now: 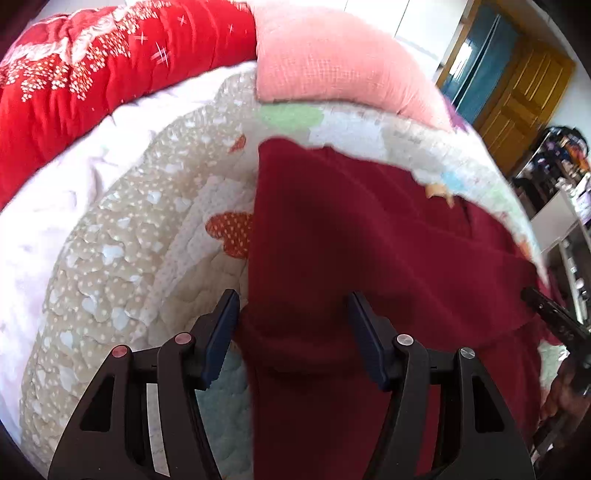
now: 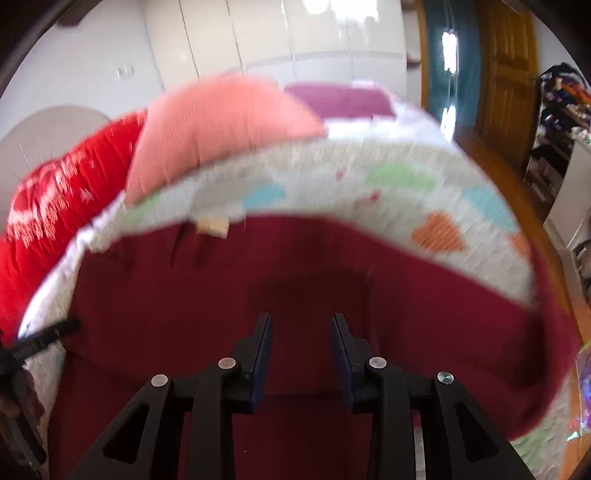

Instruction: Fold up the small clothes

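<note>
A dark red garment [image 1: 369,240] lies spread on a pastel quilt [image 1: 122,236] printed with hearts. My left gripper [image 1: 293,308] hovers over the garment's left edge with its jaws wide apart. A raised fold of the cloth sits between them, and the pads do not visibly pinch it. In the right wrist view the same garment [image 2: 295,266] fills the lower half. My right gripper [image 2: 301,321] stands over it with the jaws partly apart and nothing clamped. A black part of the right gripper [image 1: 550,317] shows at the far right of the left wrist view.
A red floral duvet [image 1: 92,81] and a pink pillow [image 1: 332,59] lie along the back of the bed, with a purple blanket [image 2: 340,98] beyond. A wooden door [image 2: 506,74] and cluttered shelves [image 1: 569,192] stand to the right, past the bed's edge. White wardrobes [image 2: 277,33] line the far wall.
</note>
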Tool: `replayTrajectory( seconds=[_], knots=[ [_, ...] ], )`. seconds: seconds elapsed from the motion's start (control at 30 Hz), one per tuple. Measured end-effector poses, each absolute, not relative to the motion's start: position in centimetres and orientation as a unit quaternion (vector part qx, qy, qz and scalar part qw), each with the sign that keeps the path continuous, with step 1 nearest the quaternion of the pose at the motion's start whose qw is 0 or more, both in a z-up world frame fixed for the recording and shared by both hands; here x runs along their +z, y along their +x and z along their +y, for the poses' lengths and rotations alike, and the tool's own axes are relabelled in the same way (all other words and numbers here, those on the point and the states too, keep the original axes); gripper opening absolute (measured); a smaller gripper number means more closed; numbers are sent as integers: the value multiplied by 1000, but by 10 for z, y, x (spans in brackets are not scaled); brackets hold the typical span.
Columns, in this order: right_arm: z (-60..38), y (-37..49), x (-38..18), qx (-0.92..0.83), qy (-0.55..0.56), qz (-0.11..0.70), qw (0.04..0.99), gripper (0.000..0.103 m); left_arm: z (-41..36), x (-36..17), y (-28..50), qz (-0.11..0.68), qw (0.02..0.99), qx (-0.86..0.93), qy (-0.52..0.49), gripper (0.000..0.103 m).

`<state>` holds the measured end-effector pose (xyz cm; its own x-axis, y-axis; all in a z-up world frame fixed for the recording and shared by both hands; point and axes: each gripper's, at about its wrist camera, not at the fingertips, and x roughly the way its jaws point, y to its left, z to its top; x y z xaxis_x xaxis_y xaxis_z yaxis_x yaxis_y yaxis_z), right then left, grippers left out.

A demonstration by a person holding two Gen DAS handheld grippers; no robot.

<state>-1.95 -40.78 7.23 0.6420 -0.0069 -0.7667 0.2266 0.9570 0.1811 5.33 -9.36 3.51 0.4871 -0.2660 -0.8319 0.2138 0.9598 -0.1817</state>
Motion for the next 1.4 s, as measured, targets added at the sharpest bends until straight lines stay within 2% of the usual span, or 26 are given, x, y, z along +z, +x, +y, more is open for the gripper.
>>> replayTrajectory(
  seconds=[0.13,0.33,0.7,0.83,0.9,1.27,1.33,1.4],
  knots=[
    [-411,-8,46,-94,109,427,893,30,-97,27,58,487,863,-134,-7,63],
    [-409,-24,61,-93,119,422,894,30,-96,35,46,483,866,-128,-5,63],
    [-397,-47,55,-105,105,419,896,33,-94,53,8,462,877,-135,-1,62],
    [-401,-60,54,-94,137,424,890,40,-103,61,-3,448,883,-140,12,62],
    [-398,-63,48,-92,131,431,888,40,-108,61,-7,448,882,-146,12,62],
    [-404,-85,55,-90,141,422,891,42,-143,30,-19,470,862,-189,-1,63],
    [-412,-84,51,-84,151,429,887,42,-151,26,-23,455,872,-178,17,65],
    [-418,-83,52,-69,164,434,883,42,-154,23,-24,448,875,-183,21,73]
  ],
)
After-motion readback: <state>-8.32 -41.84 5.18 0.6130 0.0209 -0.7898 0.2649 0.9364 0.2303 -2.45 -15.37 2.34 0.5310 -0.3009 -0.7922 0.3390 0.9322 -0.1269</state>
